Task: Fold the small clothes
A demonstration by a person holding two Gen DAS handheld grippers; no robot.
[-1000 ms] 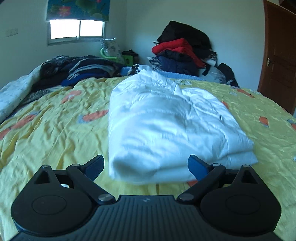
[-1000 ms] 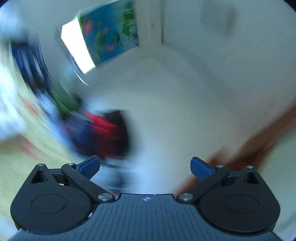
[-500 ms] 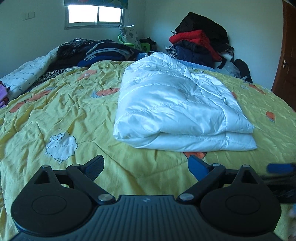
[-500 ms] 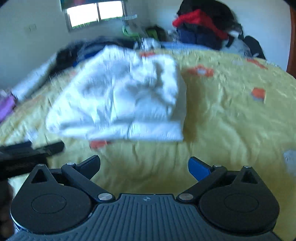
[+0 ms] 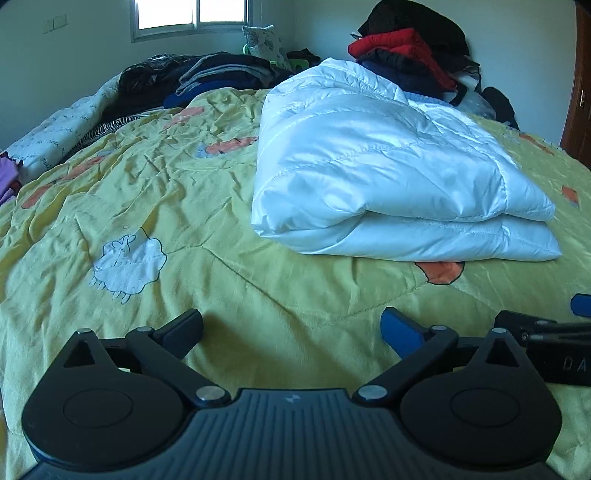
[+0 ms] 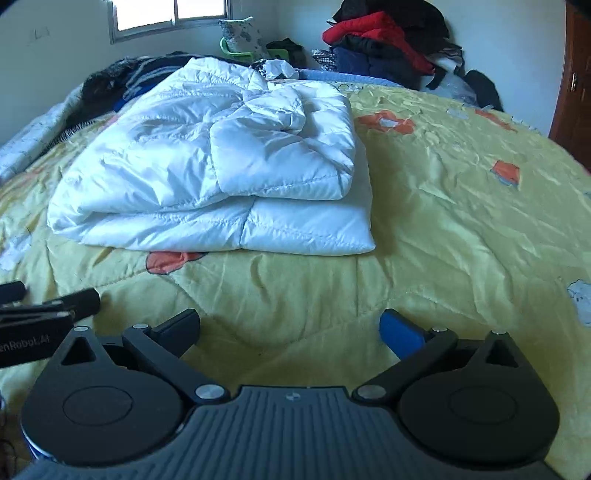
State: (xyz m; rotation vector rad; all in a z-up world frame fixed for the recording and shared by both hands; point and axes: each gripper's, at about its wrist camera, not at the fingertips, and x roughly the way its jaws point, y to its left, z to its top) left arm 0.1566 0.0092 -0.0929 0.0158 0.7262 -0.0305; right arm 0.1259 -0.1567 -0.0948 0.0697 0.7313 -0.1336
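A white puffy jacket (image 5: 388,170) lies folded in a thick stack on the yellow bedspread (image 5: 155,177); it also shows in the right wrist view (image 6: 221,173). My left gripper (image 5: 291,330) is open and empty, low over the bedspread in front of the jacket's left end. My right gripper (image 6: 290,328) is open and empty, low over the bedspread in front of the jacket's right end. Each gripper shows at the edge of the other's view: the right one (image 5: 554,343), the left one (image 6: 40,314).
Piles of dark clothes (image 5: 207,74) lie at the far left of the bed. A heap of red, navy and black clothes (image 6: 384,44) stands at the far right by the wall. A brown door (image 6: 572,85) is at the right. A window (image 5: 188,14) is behind.
Both grippers have pulled back from the jacket toward the near edge of the bed. The right gripper swung down from facing the wall to facing the bed.
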